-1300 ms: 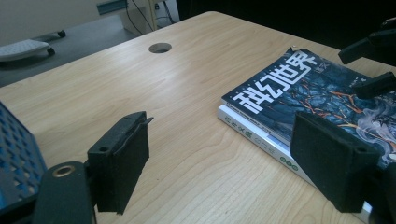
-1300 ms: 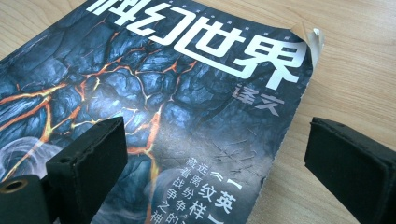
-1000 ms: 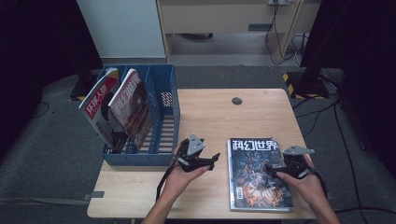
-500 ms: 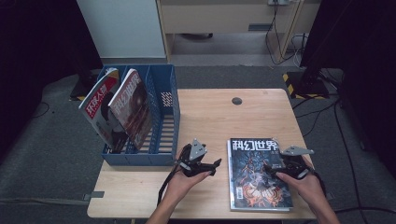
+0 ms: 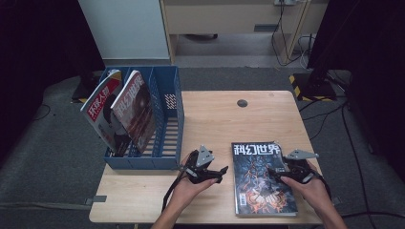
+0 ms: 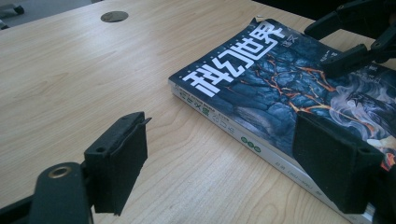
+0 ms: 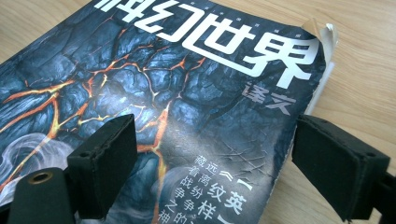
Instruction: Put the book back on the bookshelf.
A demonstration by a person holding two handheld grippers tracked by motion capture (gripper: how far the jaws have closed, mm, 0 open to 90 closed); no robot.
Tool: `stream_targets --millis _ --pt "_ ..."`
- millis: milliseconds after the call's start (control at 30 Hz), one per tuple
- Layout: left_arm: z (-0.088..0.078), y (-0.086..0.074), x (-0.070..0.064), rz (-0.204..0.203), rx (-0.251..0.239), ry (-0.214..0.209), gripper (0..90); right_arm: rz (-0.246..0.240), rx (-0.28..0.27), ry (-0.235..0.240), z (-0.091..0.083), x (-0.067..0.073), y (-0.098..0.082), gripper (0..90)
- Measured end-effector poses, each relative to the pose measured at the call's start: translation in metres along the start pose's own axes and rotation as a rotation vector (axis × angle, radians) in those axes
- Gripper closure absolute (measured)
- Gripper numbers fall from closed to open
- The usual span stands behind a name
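A blue rack (image 5: 167,119) stands at the left of the table (image 5: 215,119), with two magazines (image 5: 122,112) leaning inside it. Next comes the left gripper (image 5: 220,172), near the table's front edge. Its jaws are wide open and hold nothing; one hangs over the near edge of the dark magazine (image 5: 260,179), which lies flat on the table. The right gripper (image 5: 273,171) sits over that cover. Its jaws have just been closing a little, yet stand open, gripping nothing.
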State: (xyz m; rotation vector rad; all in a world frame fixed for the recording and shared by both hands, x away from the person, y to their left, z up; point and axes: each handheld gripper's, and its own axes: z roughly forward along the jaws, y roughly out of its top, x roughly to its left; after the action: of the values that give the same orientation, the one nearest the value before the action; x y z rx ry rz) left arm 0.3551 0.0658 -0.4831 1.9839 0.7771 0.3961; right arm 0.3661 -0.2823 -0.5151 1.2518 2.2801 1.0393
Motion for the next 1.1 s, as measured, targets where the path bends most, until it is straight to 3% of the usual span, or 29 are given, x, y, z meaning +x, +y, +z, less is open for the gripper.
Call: stream_targets --millis 133,467,733,1033,1100 --pt "0.001 -0.002 0.001 -0.011 0.014 -0.007 16.8 -0.019 0.006 0.032 0.004 0.009 0.003 14.5" --pt "0.012 -0.008 0.0 -0.032 0.046 -0.014 14.6 -0.043 0.008 0.047 0.012 0.023 0.008 12.3" --pt "0.02 -0.014 0.0 -0.068 0.064 -0.026 14.4 -0.046 0.033 0.06 0.007 0.021 0.007 14.9" --pt "0.031 -0.017 -0.004 -0.08 0.094 -0.046 14.4 -0.039 0.03 0.067 0.003 0.021 0.004 17.3" --pt "0.034 -0.018 -0.004 -0.084 0.099 -0.032 15.4 -0.04 0.03 0.067 0.003 0.021 0.004 17.2"
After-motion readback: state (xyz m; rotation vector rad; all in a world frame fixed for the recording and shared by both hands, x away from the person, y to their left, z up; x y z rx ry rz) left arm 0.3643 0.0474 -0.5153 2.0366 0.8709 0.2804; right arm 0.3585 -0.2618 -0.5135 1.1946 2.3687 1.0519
